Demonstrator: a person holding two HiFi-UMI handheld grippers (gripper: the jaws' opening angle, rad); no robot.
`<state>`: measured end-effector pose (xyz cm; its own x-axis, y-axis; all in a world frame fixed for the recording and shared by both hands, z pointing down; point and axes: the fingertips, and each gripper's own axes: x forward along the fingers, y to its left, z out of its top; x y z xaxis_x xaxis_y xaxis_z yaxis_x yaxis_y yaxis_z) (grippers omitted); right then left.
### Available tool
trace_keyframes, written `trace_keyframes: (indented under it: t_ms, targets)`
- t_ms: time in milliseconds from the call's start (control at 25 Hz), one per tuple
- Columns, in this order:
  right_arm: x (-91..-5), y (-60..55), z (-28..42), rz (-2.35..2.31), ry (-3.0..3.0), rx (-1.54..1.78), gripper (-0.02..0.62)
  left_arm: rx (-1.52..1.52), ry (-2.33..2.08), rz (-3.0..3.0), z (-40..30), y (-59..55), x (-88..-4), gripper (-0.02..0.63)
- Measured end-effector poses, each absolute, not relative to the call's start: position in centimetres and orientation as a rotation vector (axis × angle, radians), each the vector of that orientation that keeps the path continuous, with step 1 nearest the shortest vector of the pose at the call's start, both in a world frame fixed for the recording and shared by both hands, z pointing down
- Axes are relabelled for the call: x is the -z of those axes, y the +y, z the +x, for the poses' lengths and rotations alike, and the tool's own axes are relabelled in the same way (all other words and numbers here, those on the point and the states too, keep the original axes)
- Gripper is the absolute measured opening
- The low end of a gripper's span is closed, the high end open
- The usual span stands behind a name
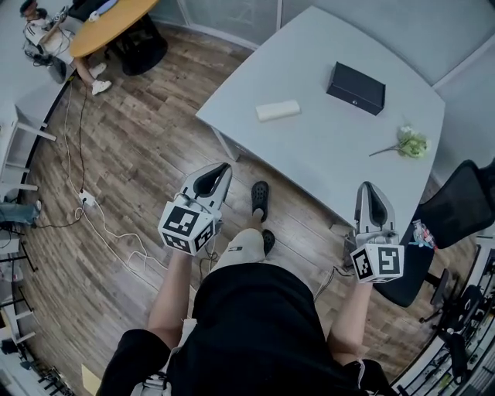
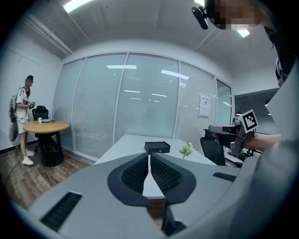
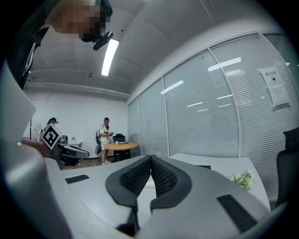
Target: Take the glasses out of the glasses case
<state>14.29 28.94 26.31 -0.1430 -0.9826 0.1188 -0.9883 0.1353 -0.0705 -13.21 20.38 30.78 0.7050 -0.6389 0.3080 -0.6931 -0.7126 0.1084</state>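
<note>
Far to the left a round wooden surface (image 1: 108, 23) stands on the wooden floor (image 1: 139, 147), and a person (image 2: 22, 116) stands beside it. White cables (image 1: 116, 232) trail across the boards from there towards the person holding the tools.

The left claw (image 1: 224, 166) hangs over the floor, just short of the near corner of the pale grey surface (image 1: 325, 162). Its two dark ribbed jaws are together at the tips, with nothing between them. It points out across the surface.

On the surface, nearest that corner, lies a pale oblong block (image 1: 278, 110). Further right and towards the far edge sits the glasses case (image 1: 356, 87), a black box with its lid down, flat on the surface and well apart from both claws. In the left gripper view the case (image 2: 157, 147) shows just above the closed jaw tips. The glasses themselves are not to be seen from here. To the right of the case, near the surface's right edge, lies a small sprig (image 1: 410, 143) of green and white.

The right claw (image 1: 371, 186) is held off the near right side of the surface, over the floor. Its jaws are also pressed together at the tips and empty. Just beyond it, at the far right, stands a black office chair (image 1: 456, 209).
</note>
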Motion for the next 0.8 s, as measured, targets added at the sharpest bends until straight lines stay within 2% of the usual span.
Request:
trace_keyframes:
  t_ms: [360, 800]
  targets:
    - [-27.7, 24.2, 15.2, 1.956, -2.339, -0.247, 0.018, -0.443, -0.927, 2.667, -8.0, 15.4, -34.2, 0.032]
    - [-26.8, 12.5, 16.2, 1.903, -2.329, -0.243, 0.018, -0.496, -0.868, 2.675, -4.9, 4.9, -35.6, 0.032]
